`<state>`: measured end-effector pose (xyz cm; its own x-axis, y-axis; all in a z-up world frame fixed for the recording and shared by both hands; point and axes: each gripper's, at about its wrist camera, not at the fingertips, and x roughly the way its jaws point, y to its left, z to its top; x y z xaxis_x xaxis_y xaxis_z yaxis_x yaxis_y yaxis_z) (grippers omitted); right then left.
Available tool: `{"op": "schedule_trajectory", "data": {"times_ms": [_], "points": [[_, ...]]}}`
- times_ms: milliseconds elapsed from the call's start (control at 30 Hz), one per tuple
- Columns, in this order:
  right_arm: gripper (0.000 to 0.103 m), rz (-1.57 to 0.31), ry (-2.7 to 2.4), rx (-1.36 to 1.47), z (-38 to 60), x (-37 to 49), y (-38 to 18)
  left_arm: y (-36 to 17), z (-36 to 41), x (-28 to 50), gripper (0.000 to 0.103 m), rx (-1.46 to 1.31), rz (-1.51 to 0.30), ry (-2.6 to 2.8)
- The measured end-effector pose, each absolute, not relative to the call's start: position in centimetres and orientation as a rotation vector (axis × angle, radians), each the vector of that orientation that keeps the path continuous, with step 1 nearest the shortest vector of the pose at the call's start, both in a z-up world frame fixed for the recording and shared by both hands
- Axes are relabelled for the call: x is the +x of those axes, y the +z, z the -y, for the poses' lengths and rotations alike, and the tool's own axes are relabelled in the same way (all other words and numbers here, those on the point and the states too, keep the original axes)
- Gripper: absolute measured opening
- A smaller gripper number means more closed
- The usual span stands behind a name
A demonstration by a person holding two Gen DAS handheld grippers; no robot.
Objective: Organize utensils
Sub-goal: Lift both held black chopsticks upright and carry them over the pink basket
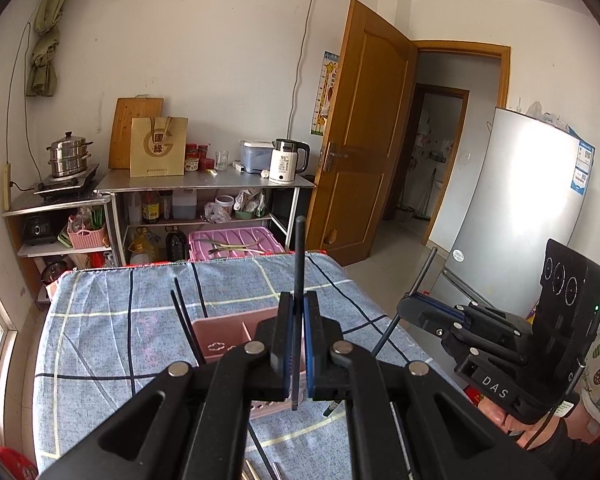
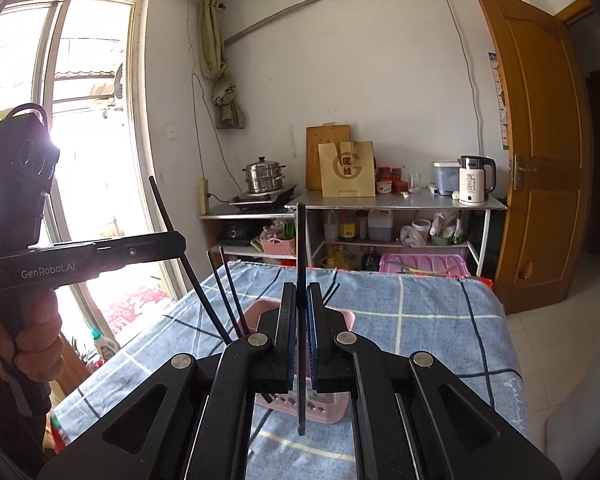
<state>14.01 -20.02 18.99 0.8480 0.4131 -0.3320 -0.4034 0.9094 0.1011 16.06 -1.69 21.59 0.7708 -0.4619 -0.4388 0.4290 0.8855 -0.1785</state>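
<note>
My left gripper (image 1: pixel 299 298) is shut on a black chopstick (image 1: pixel 299 248) that stands nearly upright above a pink utensil holder (image 1: pixel 220 334). Two more black chopsticks (image 1: pixel 186 320) lean out of the holder's left side. My right gripper (image 2: pixel 301 288) is shut on its own upright black chopstick (image 2: pixel 301 240) over the same pink holder (image 2: pixel 342 320). Each tool shows in the other's view: the right gripper (image 1: pixel 406 304) at the right with a slanted chopstick (image 1: pixel 424 272), the left gripper (image 2: pixel 180 242) at the left with a slanted chopstick (image 2: pixel 162 204).
The holder stands on a table under a blue checked cloth (image 1: pixel 100 320). Behind it are metal shelves (image 1: pixel 204 182) with a kettle (image 1: pixel 286 160), a steamer pot (image 1: pixel 68 156) and a paper bag. A wooden door (image 1: pixel 360 128) and a fridge (image 1: pixel 520 208) stand at the right, a window (image 2: pixel 88 120) at the left.
</note>
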Motion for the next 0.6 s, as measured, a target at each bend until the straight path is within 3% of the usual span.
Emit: {"op": "schedule_trajectory", "data": {"times_ms": [267, 600], "points": [[0.005, -0.313, 0.443, 0.04, 18.1, 16.5, 20.5, 22.9, 0.1, 18.2, 0.005, -0.073, -0.467, -0.429], [0.005, -0.329, 0.468, 0.069, 16.2, 19.6, 19.3, 20.4, -1.6, 21.2, 0.005, -0.086, -0.519, -0.373]]}}
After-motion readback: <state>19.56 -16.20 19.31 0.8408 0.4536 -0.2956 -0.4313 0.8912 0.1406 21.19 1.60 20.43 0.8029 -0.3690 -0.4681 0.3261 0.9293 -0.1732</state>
